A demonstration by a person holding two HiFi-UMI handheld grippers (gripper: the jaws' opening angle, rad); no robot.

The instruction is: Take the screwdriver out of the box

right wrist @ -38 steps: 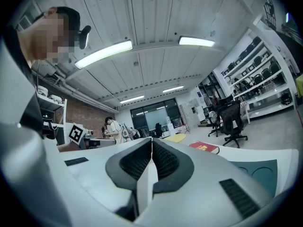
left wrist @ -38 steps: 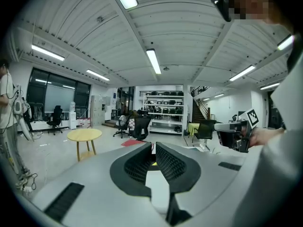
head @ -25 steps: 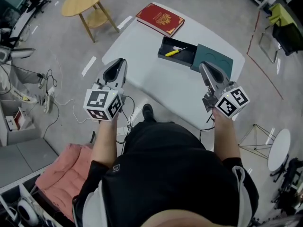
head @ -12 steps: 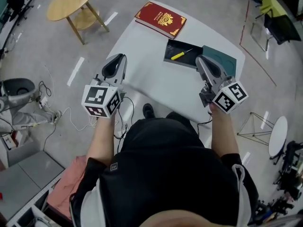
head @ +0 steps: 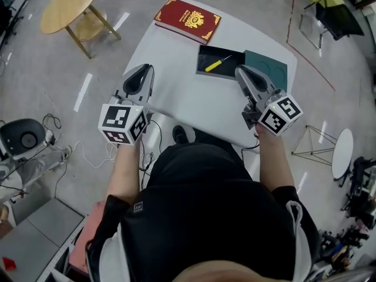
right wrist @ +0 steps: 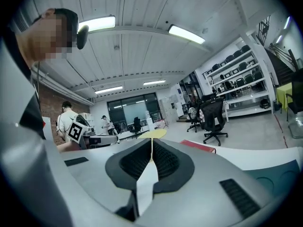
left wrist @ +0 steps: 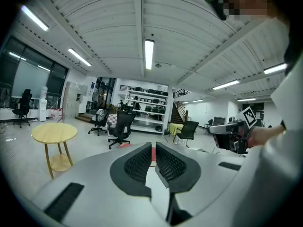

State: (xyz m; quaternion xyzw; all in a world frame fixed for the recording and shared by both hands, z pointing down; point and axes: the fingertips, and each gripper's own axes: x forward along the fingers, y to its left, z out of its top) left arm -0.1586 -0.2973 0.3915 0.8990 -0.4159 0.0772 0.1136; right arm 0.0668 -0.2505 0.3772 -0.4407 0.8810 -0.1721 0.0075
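A yellow-handled screwdriver (head: 216, 63) lies in the open black box (head: 202, 69) on the white table (head: 188, 101). The box's green lid (head: 267, 69) rests just right of it. My right gripper (head: 241, 71) hovers at the box's near right corner, by the lid, jaws shut and empty (right wrist: 152, 143). My left gripper (head: 147, 69) hangs over the table's left edge, well left of the box. Its pads (left wrist: 137, 162) stand almost together with only a thin slit and nothing held.
A red book (head: 188, 19) lies at the table's far end. A round yellow side table (head: 70, 4) stands on the floor to the far left, with office chairs (left wrist: 120, 126) and shelves beyond. Cables and a shoe (head: 179, 135) lie on the floor near the table's front edge.
Both grippers have come forward toward the table. The right one now sits closer to the box, the left at the table's left edge. Neither jaw has visibly changed.
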